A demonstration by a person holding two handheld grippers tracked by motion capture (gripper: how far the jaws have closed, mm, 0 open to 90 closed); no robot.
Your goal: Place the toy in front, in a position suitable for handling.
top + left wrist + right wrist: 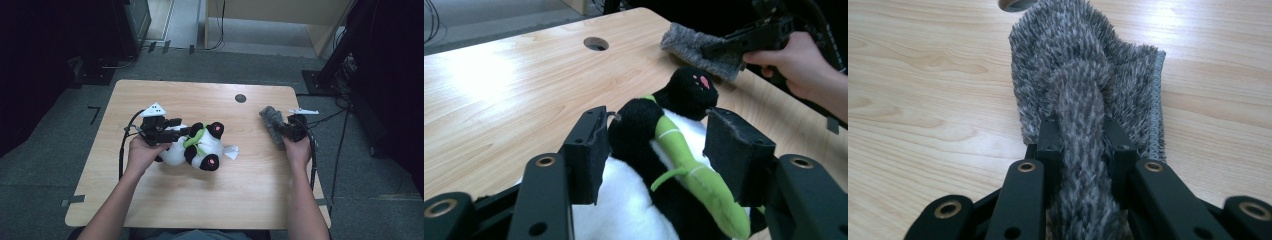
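Jaws of our left gripper (pixel 654 150) are standing open around the panda plush (pixel 649 200); our right gripper (pixel 1080 135) is pinching the grey furry cloth (pixel 1083 65).

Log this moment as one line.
left gripper: open around panda plush | right gripper: shut on grey furry cloth | table

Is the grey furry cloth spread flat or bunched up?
Bunched: the right hand-held gripper pinches a raised fold of the grey furry cloth.
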